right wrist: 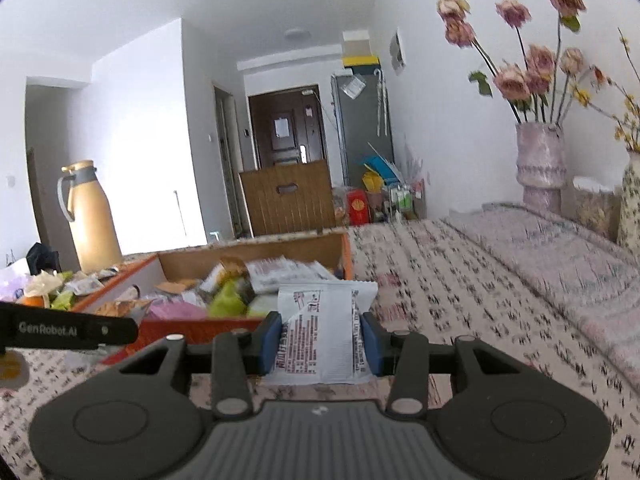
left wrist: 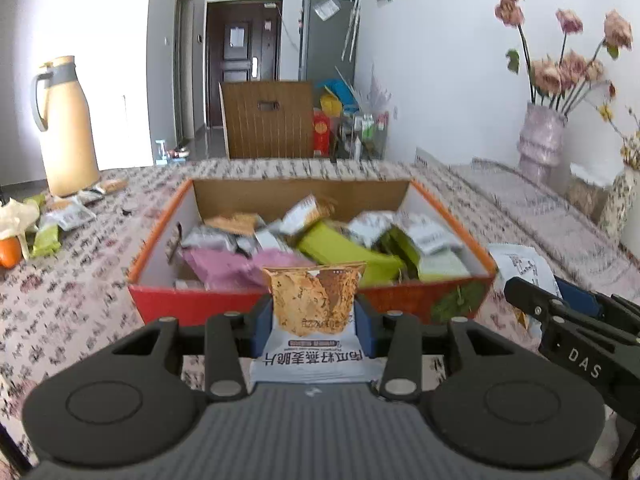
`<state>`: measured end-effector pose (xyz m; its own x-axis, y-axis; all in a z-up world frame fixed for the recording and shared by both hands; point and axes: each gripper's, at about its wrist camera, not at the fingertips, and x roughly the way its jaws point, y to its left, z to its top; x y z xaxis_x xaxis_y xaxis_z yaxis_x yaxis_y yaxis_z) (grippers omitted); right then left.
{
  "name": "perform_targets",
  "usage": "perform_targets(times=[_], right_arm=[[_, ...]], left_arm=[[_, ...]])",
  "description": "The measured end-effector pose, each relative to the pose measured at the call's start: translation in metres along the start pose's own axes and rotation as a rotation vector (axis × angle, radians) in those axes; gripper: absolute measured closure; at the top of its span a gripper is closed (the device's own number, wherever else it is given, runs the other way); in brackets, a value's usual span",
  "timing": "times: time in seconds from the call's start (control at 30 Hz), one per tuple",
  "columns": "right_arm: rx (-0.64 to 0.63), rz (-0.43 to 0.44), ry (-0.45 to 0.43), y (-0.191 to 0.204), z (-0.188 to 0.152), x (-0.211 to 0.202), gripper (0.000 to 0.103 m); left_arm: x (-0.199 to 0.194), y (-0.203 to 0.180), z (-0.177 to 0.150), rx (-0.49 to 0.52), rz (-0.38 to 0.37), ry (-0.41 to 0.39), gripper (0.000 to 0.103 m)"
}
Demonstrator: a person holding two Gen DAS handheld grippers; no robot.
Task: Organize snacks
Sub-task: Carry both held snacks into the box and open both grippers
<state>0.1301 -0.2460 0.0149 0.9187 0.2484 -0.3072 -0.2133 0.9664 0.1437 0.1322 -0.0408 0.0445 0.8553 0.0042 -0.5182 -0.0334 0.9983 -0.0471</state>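
An open red-orange box (left wrist: 200, 304) stands on the table, filled with several snack packets (left wrist: 332, 244); it also shows in the right wrist view (right wrist: 188, 326). My left gripper (left wrist: 314, 322) is shut on a brown-and-white snack packet (left wrist: 316, 300), just short of the box's near wall. My right gripper (right wrist: 320, 340) is shut on a white snack packet (right wrist: 320, 332), to the right of the box and near its corner. The right gripper also shows at the right of the left wrist view (left wrist: 560, 316), and the left gripper at the left of the right wrist view (right wrist: 72, 330).
Loose snack packets (left wrist: 68, 216) and an orange (left wrist: 9, 252) lie at the table's left near a tan thermos jug (left wrist: 66, 128). A pink vase of flowers (left wrist: 542, 140) stands at the back right. A wooden chair back (left wrist: 268, 120) is beyond the table.
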Motion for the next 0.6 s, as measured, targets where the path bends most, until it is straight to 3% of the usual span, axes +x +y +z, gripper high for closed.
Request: perform_targets(times=[0.27, 0.6], right_arm=[[-0.04, 0.032, -0.039, 0.028, 0.027, 0.015, 0.061], [-0.106, 0.048, -0.039, 0.062, 0.05, 0.053, 0.061]], left_arm=[[-0.001, 0.019, 0.022, -0.015, 0.013, -0.054, 0.06], [0.025, 0.052, 0.051, -0.041, 0.06, -0.082, 0.06]])
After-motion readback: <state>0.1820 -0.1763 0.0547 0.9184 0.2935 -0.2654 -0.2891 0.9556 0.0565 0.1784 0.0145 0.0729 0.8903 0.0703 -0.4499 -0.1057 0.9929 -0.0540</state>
